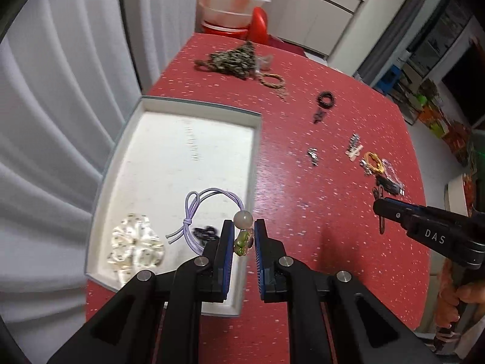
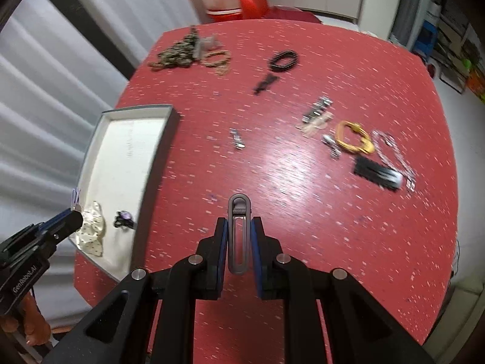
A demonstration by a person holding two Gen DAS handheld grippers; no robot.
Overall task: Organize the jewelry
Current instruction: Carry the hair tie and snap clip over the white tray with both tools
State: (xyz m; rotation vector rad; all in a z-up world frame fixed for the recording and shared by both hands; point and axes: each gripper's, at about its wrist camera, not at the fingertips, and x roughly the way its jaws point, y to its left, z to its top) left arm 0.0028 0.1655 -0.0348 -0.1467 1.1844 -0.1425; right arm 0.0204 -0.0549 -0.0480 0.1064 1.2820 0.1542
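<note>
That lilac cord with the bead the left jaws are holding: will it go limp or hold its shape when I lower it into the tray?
Probably limp: the lilac cord already sags in loose loops onto the tray. The round bead may roll once released. The left gripper pinches only the green charm, so the rest likely swings.

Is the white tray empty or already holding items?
Holding items. The white tray contains a cream scrunchie, a small dark piece, and part of a lilac cord.
</note>
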